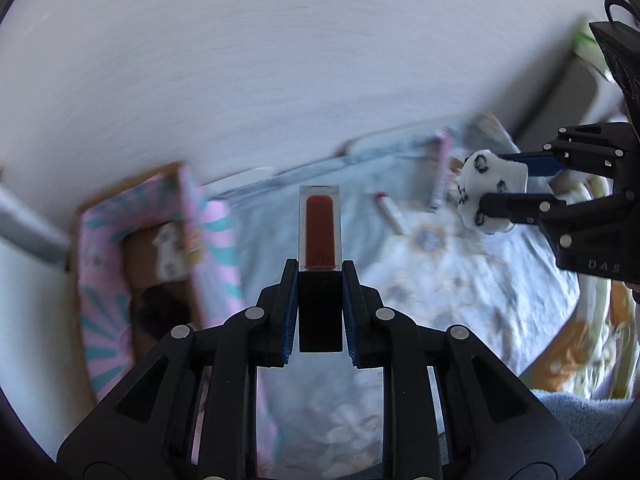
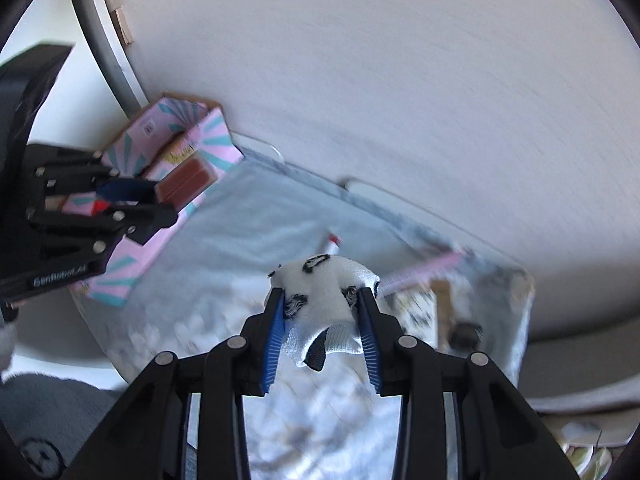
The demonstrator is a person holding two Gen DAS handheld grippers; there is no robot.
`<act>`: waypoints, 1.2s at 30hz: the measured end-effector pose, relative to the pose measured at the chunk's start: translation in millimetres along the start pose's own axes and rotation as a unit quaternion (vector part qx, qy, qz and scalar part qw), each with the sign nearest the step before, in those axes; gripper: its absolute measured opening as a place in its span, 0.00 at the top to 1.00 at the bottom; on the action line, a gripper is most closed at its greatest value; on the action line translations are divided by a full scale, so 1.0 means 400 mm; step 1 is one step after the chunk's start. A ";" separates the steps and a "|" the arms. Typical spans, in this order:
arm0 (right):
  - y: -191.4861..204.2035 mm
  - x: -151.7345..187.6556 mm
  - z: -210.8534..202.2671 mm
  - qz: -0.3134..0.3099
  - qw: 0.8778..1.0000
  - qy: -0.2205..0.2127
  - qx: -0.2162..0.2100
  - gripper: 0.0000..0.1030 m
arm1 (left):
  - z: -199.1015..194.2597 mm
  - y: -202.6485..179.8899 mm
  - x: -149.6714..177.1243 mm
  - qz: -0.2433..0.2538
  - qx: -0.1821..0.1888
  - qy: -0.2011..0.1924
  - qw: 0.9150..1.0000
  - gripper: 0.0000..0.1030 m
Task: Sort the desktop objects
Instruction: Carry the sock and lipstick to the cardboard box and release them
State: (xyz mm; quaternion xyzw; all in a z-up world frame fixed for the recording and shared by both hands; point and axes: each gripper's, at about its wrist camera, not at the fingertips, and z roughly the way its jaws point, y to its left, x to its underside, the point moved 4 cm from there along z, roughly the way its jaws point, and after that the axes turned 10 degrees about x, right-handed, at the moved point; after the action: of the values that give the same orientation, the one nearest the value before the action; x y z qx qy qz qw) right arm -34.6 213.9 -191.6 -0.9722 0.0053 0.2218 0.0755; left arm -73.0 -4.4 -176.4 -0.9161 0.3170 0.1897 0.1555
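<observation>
Left gripper point(image 1: 320, 304) clamps rigid, slippery lip-gloss tube point(image 1: 320, 236) by its black cap; right gripper point(image 2: 322, 312) pinches soft, light plush toy point(image 2: 320, 288).

Lip gloss point(image 1: 320, 236) — brick red in a clear case, black cap. Cloth point(image 2: 320, 292) — white with black marks. Box point(image 1: 100, 264): pink with teal rays.

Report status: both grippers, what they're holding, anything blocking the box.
Left gripper shut on lip gloss tube. Right gripper shut on white patterned pouch. Pink box open, nothing in the way. Lipstick on floral cloth.
</observation>
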 end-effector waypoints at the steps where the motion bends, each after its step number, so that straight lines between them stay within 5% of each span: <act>1: 0.013 -0.020 0.001 -0.006 1.000 -0.002 -0.002 0.68 | -0.014 0.023 0.004 -0.010 -0.005 -0.004 1.000 0.83; 16: 0.362 -0.334 0.008 -0.113 0.988 -0.031 -0.098 0.68 | -0.160 0.294 0.155 -0.144 -0.082 -0.031 0.986 0.83; 27: 0.598 -0.350 0.063 -0.190 0.973 0.002 -0.135 0.68 | -0.132 0.371 0.283 -0.211 -0.077 -0.021 0.974 0.83; 36: 0.658 -0.357 0.070 -0.218 0.965 0.007 -0.142 0.66 | -0.122 0.387 0.289 -0.228 -0.067 -0.024 0.971 0.82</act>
State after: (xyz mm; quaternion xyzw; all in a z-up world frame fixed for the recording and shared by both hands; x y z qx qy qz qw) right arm -186.8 -45.4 -193.0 -0.9521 -0.2378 0.1916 -0.0173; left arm -76.0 -200.8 -210.4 -0.9678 0.0830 0.1917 0.1403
